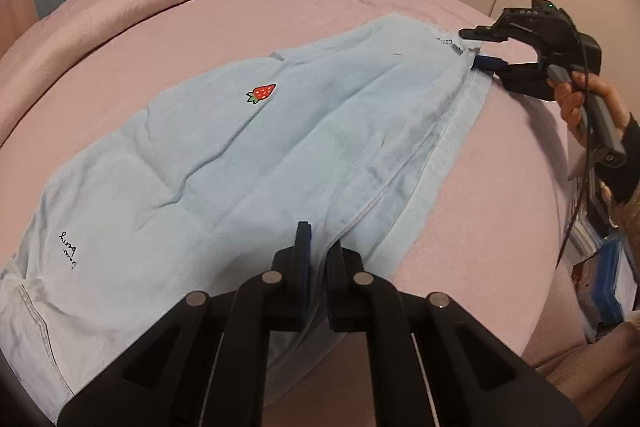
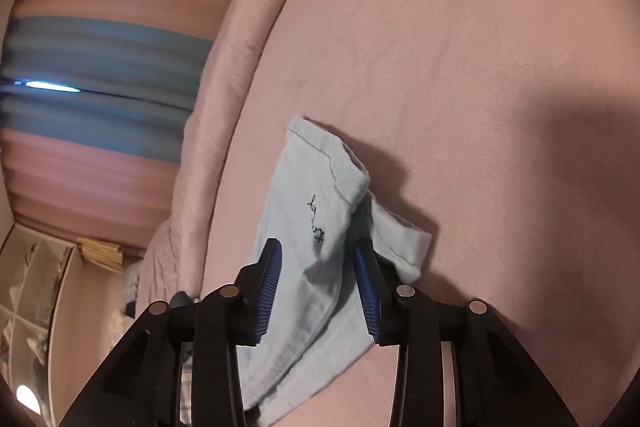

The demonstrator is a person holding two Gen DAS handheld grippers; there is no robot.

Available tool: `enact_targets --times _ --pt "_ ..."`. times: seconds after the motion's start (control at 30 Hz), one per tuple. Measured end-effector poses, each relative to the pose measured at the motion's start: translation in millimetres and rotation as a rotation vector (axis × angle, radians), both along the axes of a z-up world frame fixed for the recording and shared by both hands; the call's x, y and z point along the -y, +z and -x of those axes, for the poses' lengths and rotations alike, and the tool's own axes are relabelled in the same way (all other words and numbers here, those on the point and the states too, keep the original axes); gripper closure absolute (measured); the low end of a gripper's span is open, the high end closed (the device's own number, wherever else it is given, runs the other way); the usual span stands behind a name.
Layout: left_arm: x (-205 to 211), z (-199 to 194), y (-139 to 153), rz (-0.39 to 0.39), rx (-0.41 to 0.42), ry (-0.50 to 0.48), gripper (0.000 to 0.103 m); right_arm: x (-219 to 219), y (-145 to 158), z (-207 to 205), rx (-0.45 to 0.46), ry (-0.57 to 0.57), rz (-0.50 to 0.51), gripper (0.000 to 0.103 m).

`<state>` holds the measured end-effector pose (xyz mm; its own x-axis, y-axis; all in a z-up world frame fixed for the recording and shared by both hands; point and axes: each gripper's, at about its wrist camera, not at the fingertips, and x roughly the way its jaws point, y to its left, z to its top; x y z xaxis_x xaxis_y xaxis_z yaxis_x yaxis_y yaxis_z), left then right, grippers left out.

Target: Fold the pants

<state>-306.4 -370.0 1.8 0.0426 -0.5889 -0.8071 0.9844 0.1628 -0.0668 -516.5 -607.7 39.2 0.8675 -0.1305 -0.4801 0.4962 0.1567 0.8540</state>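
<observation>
On the pink bed [image 1: 500, 187] my left gripper [image 1: 318, 259] pinches the limp, light pants [image 1: 240, 155] at the near waistband corner, my right gripper [image 2: 318, 283] half-open astride the far corner.

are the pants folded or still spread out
Spread: the pants lie flat across the bed, strawberry patch facing up, no fold made yet.

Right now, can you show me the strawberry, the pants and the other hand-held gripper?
strawberry [image 1: 262, 93]: left wrist view, on its red body.
pants [image 1: 240, 167]: left wrist view, on the flat blue middle.
right hand-held gripper [image 1: 486, 49]: left wrist view, between its fingertips at the pants' corner.
</observation>
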Motion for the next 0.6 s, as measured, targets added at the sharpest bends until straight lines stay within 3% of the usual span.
enact_targets --times 0.1,0.13,0.27,0.37,0.47,0.57,0.6 --pt "-5.4 -0.5 7.2 0.02 -0.005 0.002 0.098 -2.9 3.7 17.5 -0.057 0.015 0.049 0.095" --pt "-8.2 -1.1 11.1 0.029 -0.016 0.0 0.098 -6.2 8.4 21.6 -0.059 0.006 0.065 0.097" --pt "-18.3 8.0 18.4 0.045 -0.002 -0.034 0.098 -16.2 10.5 36.0 -0.092 0.003 0.089 0.097" --pt "-17.1 13.8 3.5 -0.012 0.047 -0.047 0.098 -11.9 -15.6 33.6 -0.175 0.031 0.035 0.097" --pt "-22.3 16.0 -2.6 -0.03 0.053 -0.04 0.095 -11.6 -17.3 42.9 -0.152 0.006 0.016 0.096" --pt "-37.0 8.7 13.4 0.011 -0.014 -0.018 0.088 -22.9 9.8 54.2 -0.246 -0.041 0.123 0.082" --pt "-45.6 4.4 22.9 0.042 -0.042 -0.011 0.081 -30.0 23.7 53.7 -0.311 -0.062 0.192 0.068"
